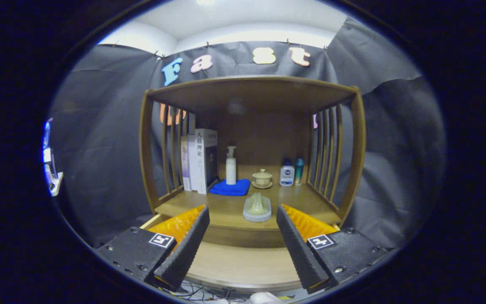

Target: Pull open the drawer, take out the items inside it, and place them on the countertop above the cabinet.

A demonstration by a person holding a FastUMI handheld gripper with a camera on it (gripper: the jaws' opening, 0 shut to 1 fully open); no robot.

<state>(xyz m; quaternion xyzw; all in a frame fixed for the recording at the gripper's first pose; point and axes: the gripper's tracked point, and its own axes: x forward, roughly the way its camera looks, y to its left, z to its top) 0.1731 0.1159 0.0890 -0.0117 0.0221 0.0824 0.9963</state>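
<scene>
My gripper (242, 209) is open, with nothing between its fingers. Below and between the fingers lies the pulled-out wooden drawer (243, 264), whose visible floor is bare. Above it is the cabinet's countertop (209, 209). A pale green lidded piece on a small light dish (257, 208) sits near the countertop's front edge, just ahead of the fingers and slightly right of their middle. It stands apart from both fingers.
Further back on the countertop stand books (201, 160), a white pump bottle (230, 165) on a blue cloth (230, 188), a lidded tea bowl (262, 179), a small white bottle (287, 173) and a teal tube (299, 171). Slatted wooden sides (325, 156) and a top board enclose this space.
</scene>
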